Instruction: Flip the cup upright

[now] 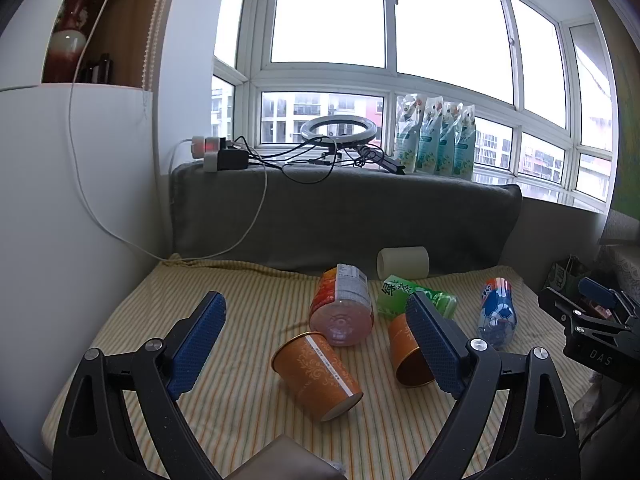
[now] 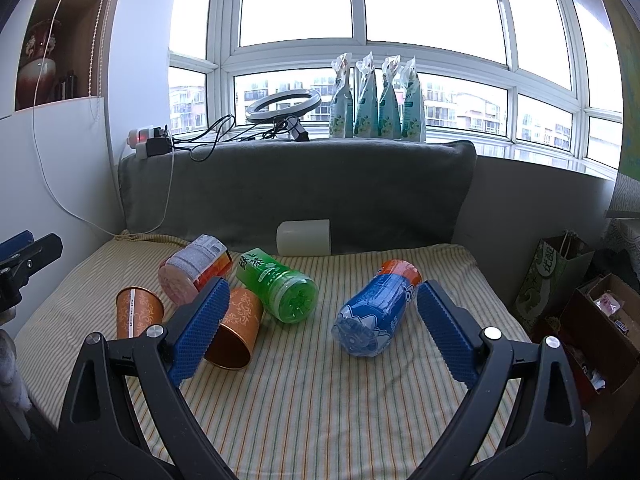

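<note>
Striped bedding (image 1: pixel 224 280) carries two orange cups: one (image 1: pixel 316 374) on its side between the left gripper (image 1: pixel 316 346)'s spread fingers, another (image 1: pixel 406 350) beside it, also lying down. Right gripper (image 2: pixel 322 330) gapes around a blue bottle (image 2: pixel 374 312).

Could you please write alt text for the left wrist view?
The open left gripper hovers over a striped cloth where two orange cups lie tipped over beside three toppled bottles: pink, green and blue. A window is behind.
</note>
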The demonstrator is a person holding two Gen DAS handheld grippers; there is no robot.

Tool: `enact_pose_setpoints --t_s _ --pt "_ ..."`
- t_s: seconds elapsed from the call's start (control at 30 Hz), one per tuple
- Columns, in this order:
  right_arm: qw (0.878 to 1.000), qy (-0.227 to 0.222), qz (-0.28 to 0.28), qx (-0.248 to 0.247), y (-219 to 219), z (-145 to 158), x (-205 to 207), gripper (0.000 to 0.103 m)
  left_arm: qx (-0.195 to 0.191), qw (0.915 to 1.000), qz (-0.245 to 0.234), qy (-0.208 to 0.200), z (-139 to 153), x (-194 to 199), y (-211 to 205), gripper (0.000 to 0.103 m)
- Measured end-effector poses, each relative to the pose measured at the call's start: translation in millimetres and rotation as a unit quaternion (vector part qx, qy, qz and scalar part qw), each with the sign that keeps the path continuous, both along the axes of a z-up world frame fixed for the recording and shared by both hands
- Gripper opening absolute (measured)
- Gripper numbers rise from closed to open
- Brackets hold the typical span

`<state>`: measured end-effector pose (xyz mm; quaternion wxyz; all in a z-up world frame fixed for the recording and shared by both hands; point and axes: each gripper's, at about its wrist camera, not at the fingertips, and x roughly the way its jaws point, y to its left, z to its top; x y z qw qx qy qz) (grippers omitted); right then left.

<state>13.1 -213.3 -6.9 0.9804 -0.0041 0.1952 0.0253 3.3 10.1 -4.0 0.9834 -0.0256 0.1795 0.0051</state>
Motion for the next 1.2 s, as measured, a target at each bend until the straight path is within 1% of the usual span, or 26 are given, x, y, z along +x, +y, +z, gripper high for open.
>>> enact_pose_setpoints --t_s 0.73,1.2 --pt "1.0 0.001 0.0 -0.001 1 0 2 0.097 0.001 1.0 0.0 0.001 1 1 -1 0.092" --pt "1.0 0.016 0.021 -0.006 7 -6 20 0.097 0.002 1.0 0.0 0.009 -1 10 -2 0.092"
